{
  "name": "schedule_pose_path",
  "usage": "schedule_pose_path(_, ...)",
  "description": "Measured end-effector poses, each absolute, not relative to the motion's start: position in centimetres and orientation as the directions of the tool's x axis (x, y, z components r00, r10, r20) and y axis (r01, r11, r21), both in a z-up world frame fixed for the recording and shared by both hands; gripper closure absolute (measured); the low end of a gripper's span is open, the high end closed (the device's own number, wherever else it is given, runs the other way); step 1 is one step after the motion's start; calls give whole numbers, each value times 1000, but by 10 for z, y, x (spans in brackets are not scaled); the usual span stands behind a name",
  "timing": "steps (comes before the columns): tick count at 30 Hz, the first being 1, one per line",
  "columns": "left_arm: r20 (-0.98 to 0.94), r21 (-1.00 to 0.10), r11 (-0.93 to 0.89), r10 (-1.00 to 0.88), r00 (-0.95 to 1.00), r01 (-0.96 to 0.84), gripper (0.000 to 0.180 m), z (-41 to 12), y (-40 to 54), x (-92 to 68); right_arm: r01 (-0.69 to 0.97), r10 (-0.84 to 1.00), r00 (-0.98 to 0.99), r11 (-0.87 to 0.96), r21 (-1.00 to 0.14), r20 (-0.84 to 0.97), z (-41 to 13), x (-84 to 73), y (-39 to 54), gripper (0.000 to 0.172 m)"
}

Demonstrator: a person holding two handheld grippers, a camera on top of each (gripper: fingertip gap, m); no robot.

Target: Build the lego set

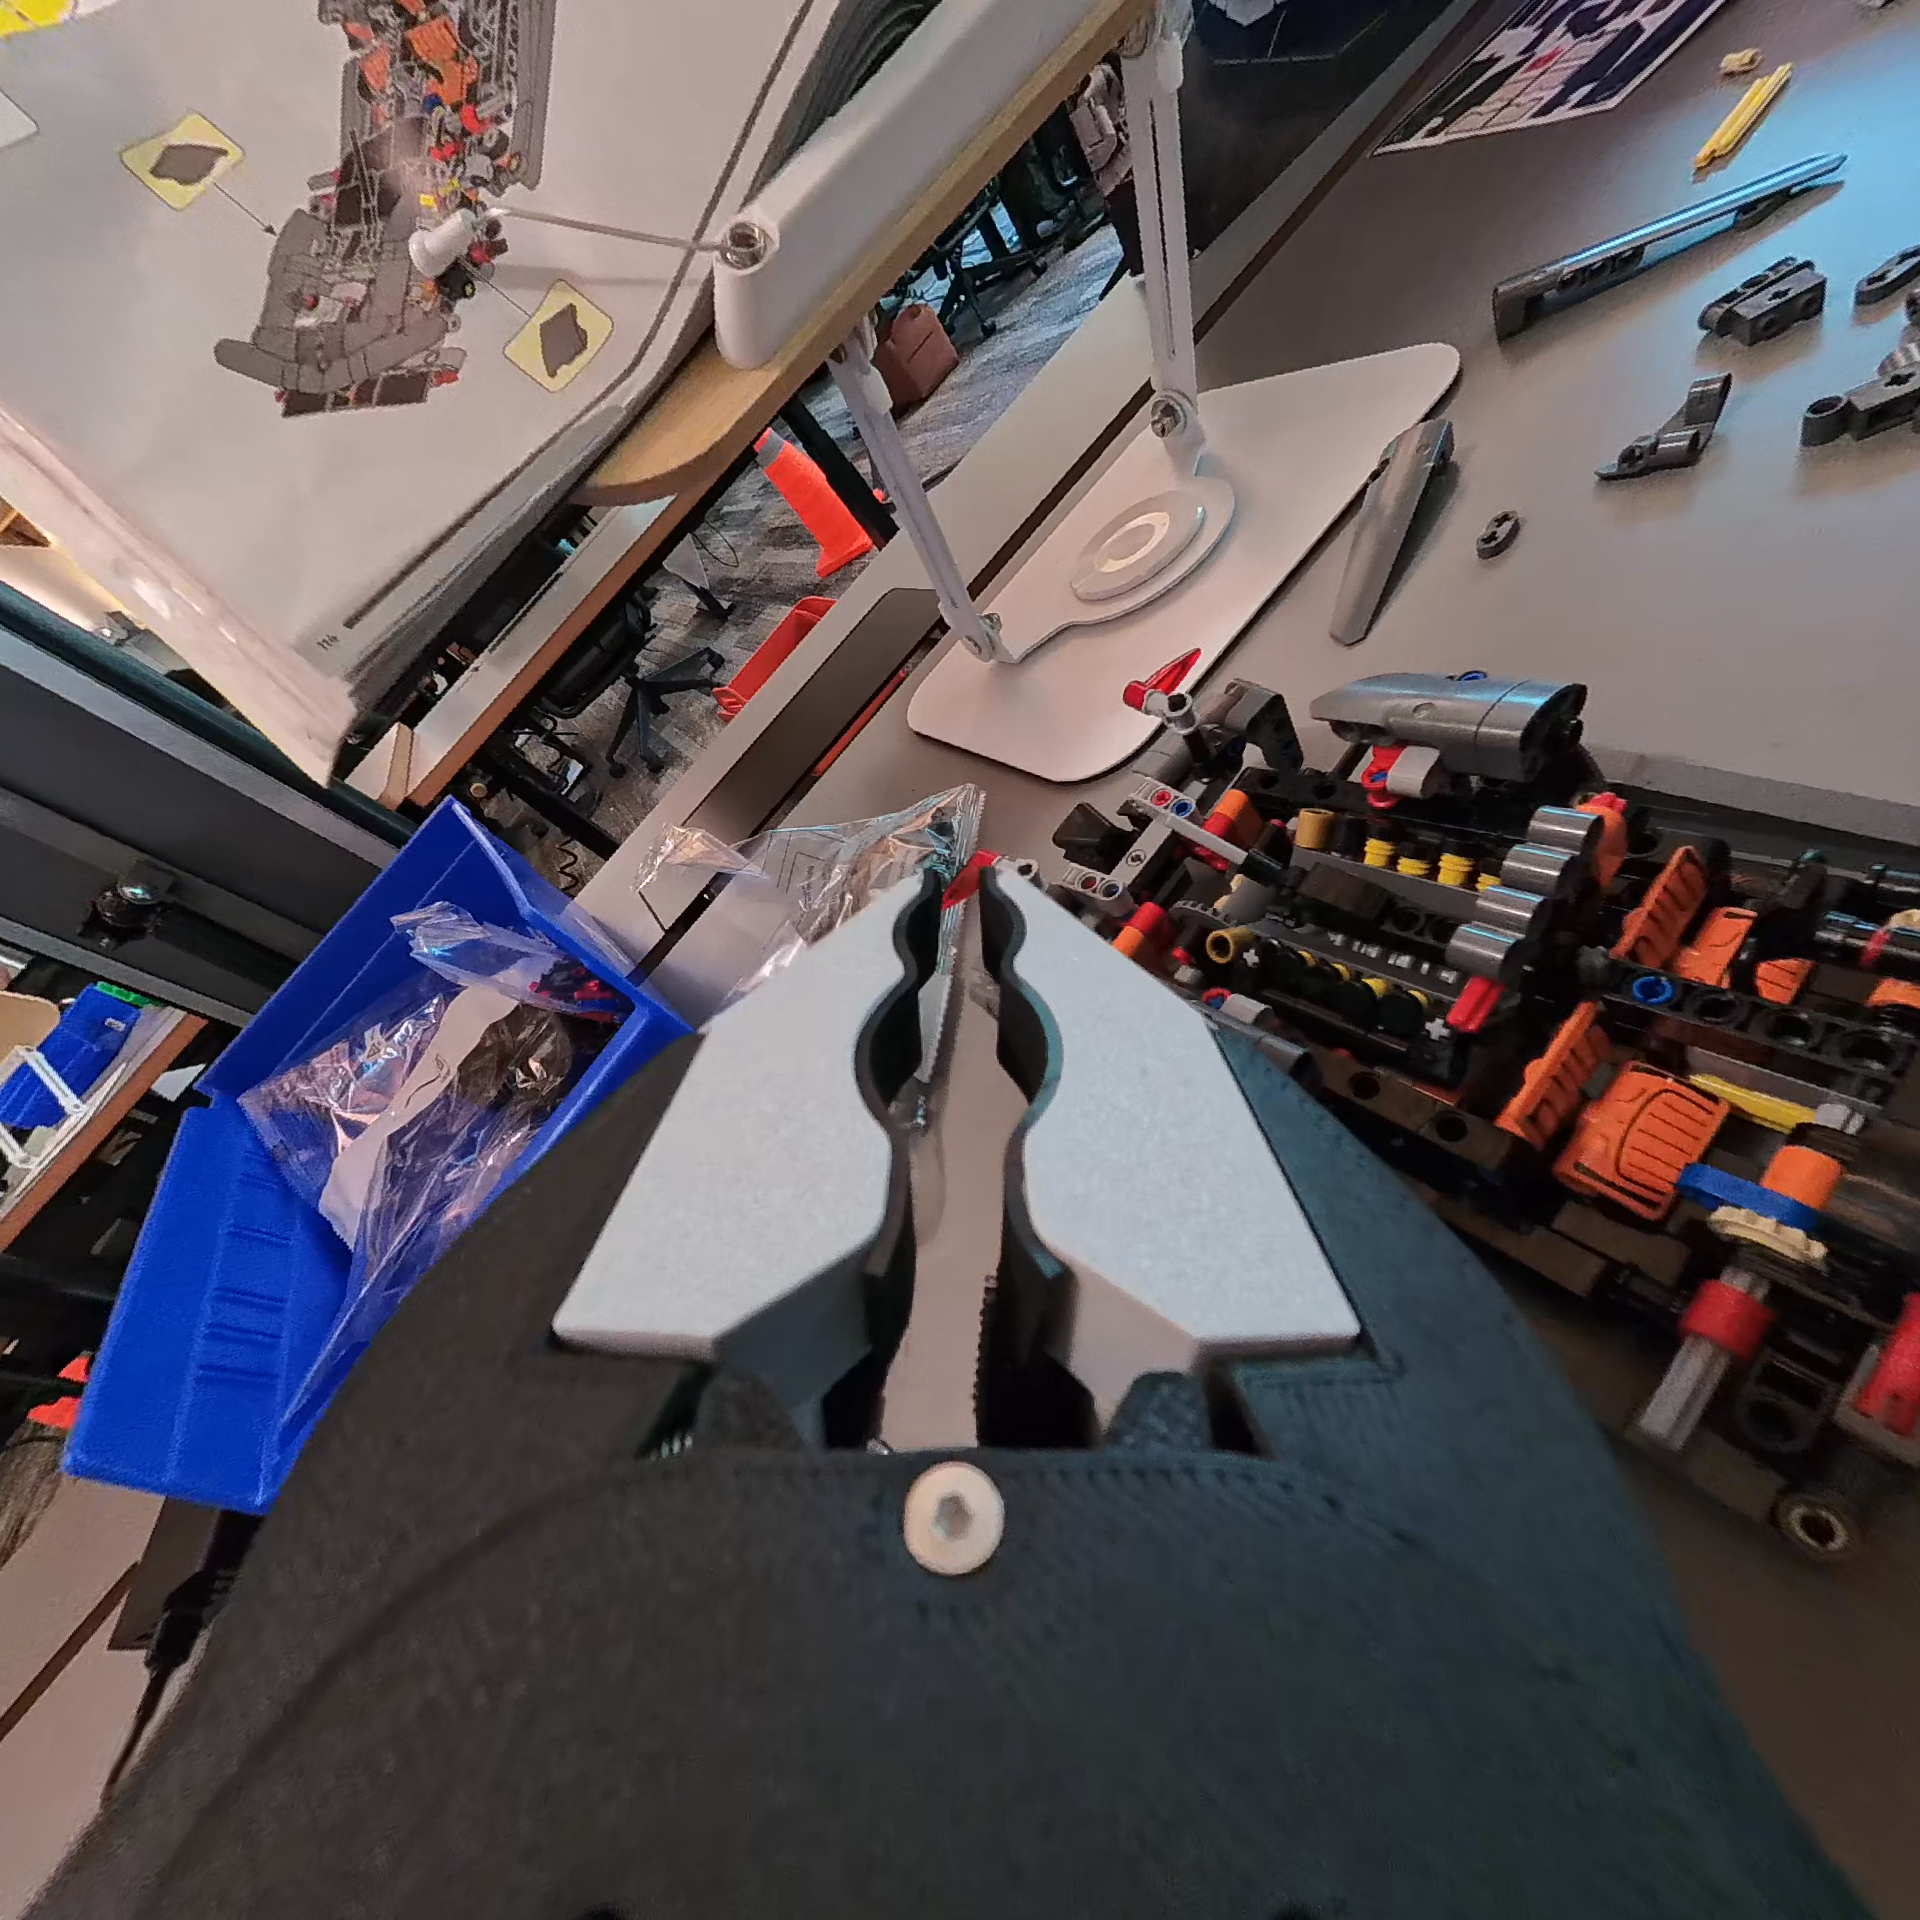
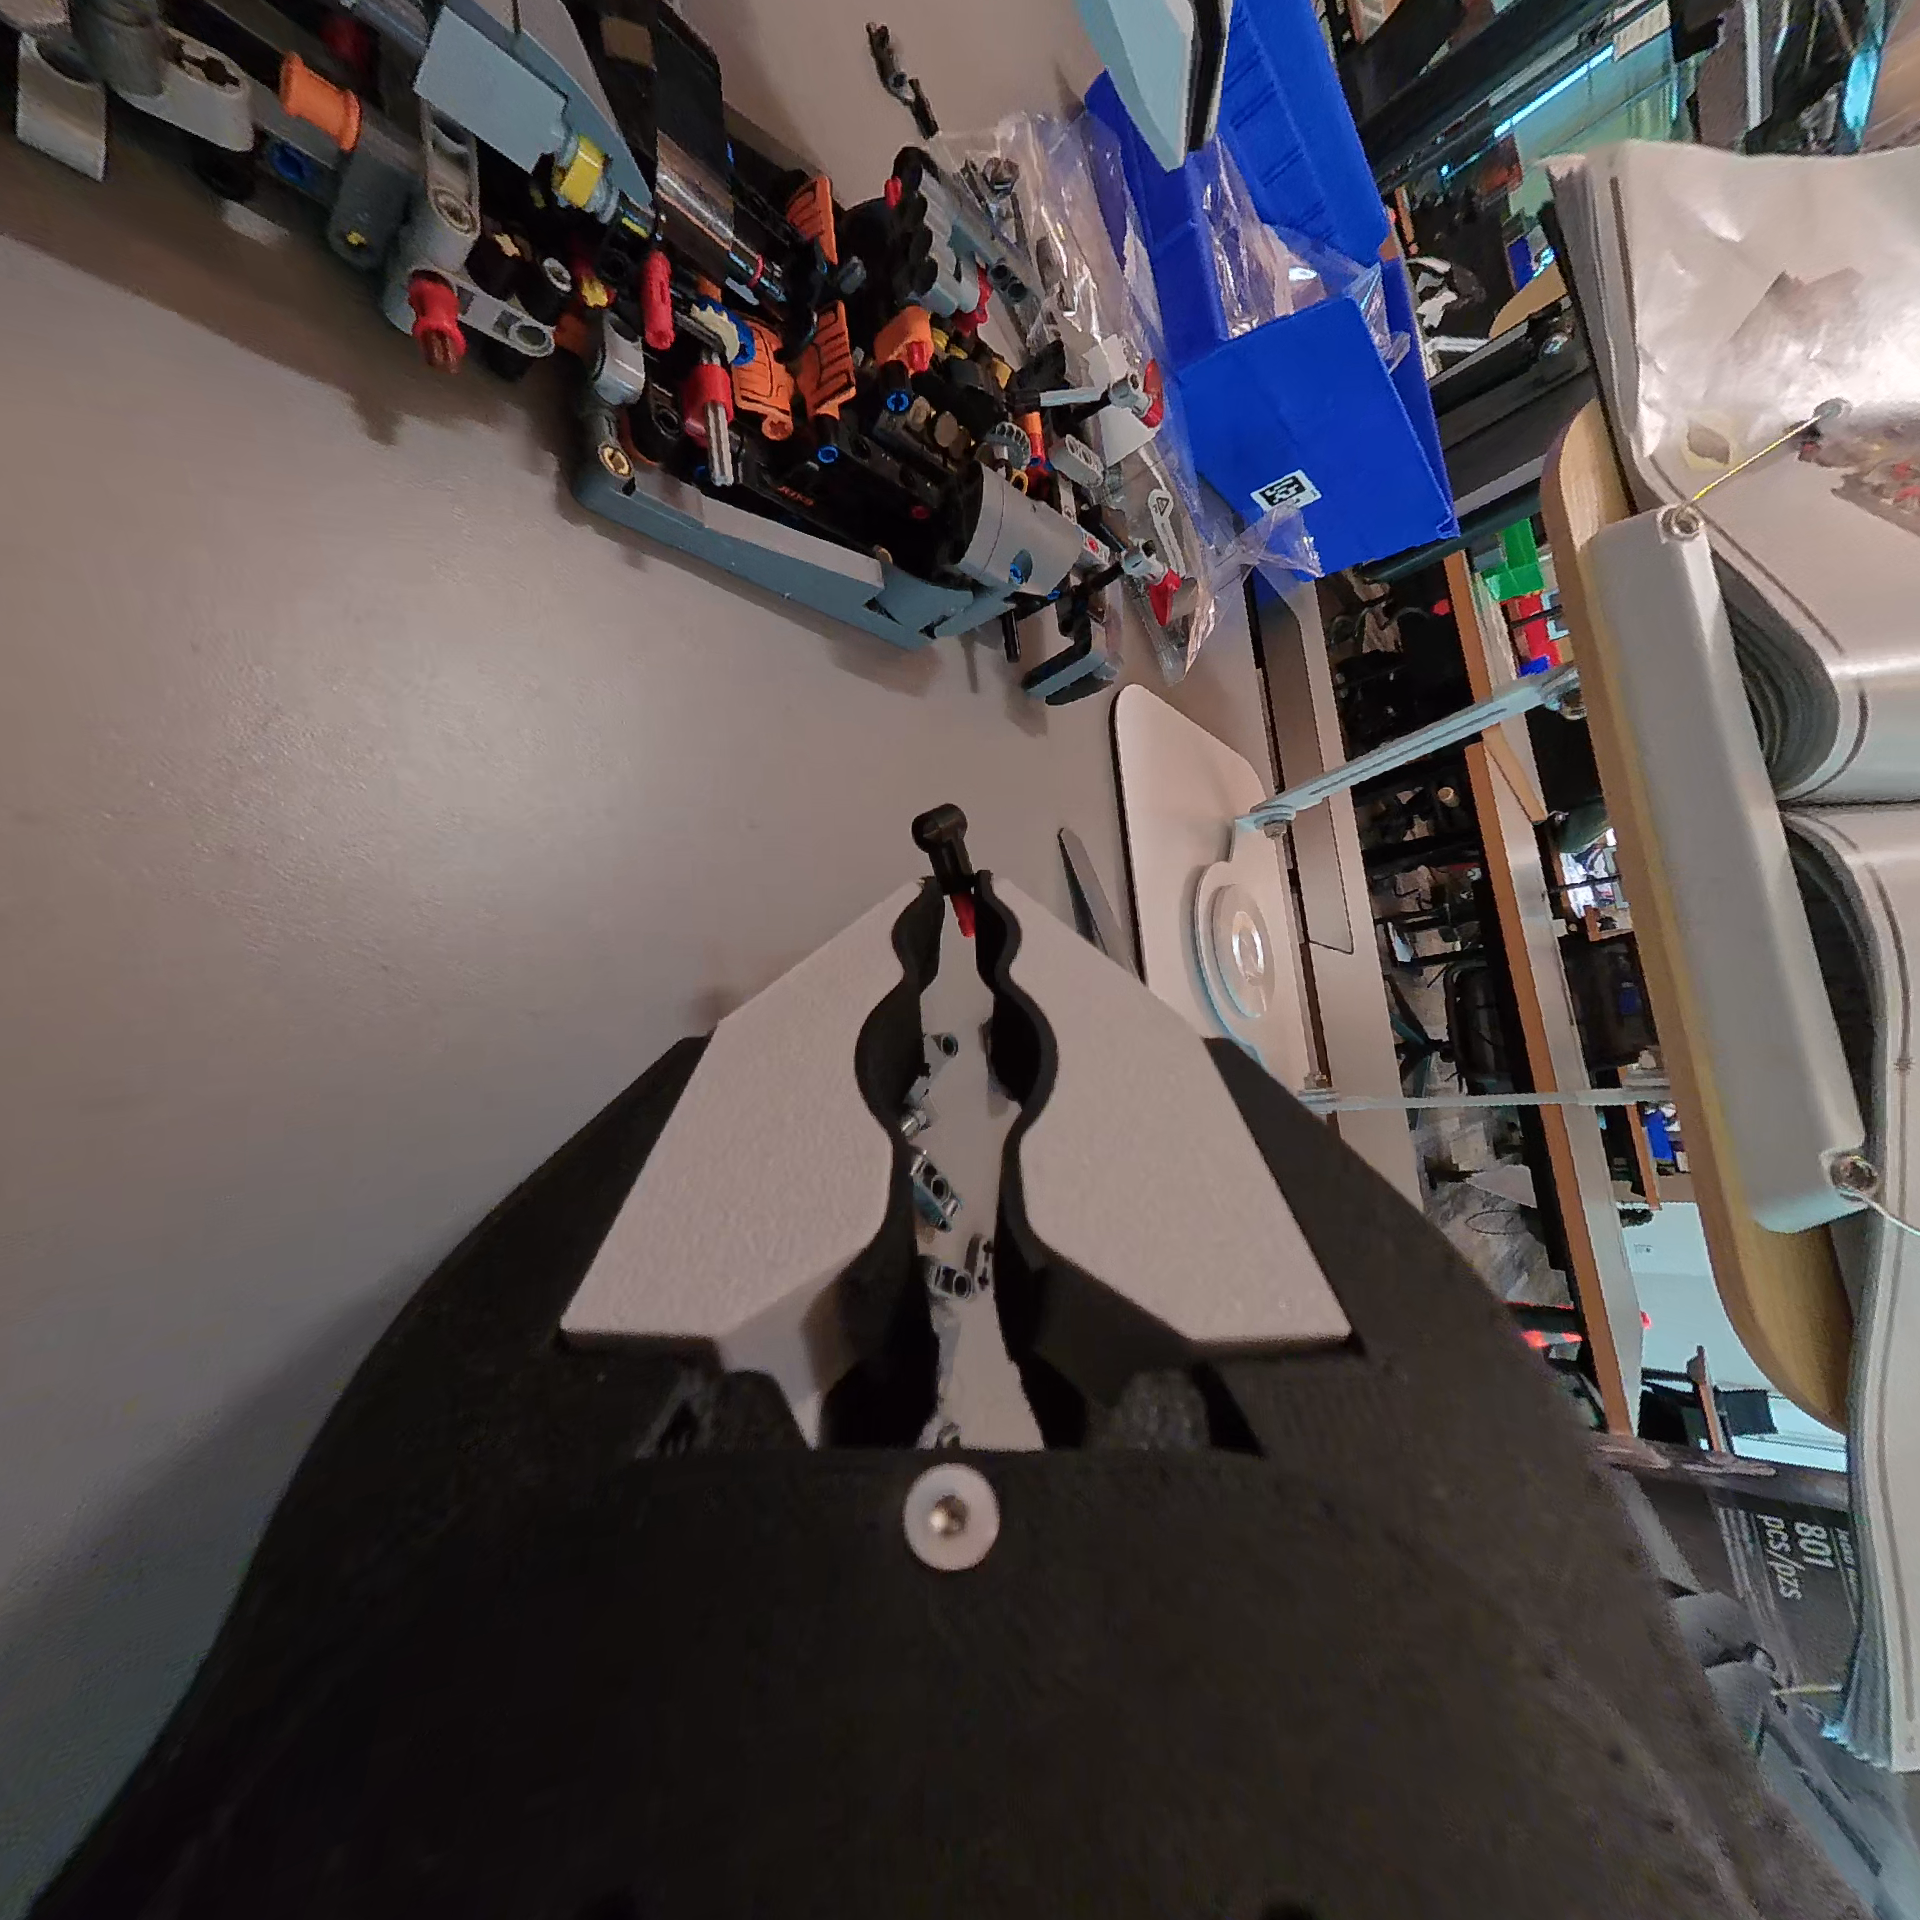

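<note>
My left gripper (image 1: 961, 883) is shut on the serrated edge of a clear plastic bag (image 1: 821, 883), which runs back between the pads. Just past its tips a red pointed piece (image 1: 971, 881) sits at the near end of a black, orange and grey brick model (image 1: 1507, 935). My right gripper (image 2: 951, 894) is shut on a small black pin with a red end (image 2: 945, 836). The black head sticks out past the tips, above bare table. The model (image 2: 810, 395) lies farther off in the right wrist view.
A blue bin (image 1: 312, 1195) with bagged parts stands left of the model, and also shows in the right wrist view (image 2: 1309, 416). A white stand base (image 1: 1195, 540) and a grey blade part (image 1: 1387, 530) lie behind. Loose dark grey parts (image 1: 1766, 301) are at far right. An open instruction booklet (image 1: 260, 260) rests on the stand. Spacing between my two grippers at the tips: around 20 cm.
</note>
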State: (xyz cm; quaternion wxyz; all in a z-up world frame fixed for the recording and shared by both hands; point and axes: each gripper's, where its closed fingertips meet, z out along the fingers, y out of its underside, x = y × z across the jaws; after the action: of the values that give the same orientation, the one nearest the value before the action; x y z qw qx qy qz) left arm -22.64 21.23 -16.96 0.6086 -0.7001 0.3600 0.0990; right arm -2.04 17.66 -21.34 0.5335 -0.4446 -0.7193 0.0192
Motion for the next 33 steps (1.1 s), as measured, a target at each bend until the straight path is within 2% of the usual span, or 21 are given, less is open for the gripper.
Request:
schedule_pose_path(2,-570,-791,16,-385,726,-612,176,-163,210,-224,608,641,-27,619,-496,767,-210,-22,175,169)
schedule_pose_path(5,-493,-833,36,-503,710,-553,175,-152,198,-197,591,575,2,660,-465,818,-199,-24,174,168)
schedule_pose_path(11,-278,-873,-17,-802,528,-487,164,-150,161,-109,573,402,35,742,-348,915,-181,-26,171,169)
schedule_pose_path(15,-154,-884,-74,-886,438,-461,159,-148,152,-69,563,298,52,780,-274,953,-170,-26,168,169)
schedule_pose_path(23,97,-877,-248,-930,354,-411,157,-158,149,-32,553,105,67,824,-124,992,-153,-27,159,169)
schedule_pose_path(29,178,-874,-294,-934,309,-387,172,-161,143,-20,542,29,52,839,-53,998,-152,-29,153,170)
schedule_pose_path(33,172,-885,-281,-938,301,-371,173,-161,143,-19,540,25,49,840,-48,998,-151,-29,153,169)
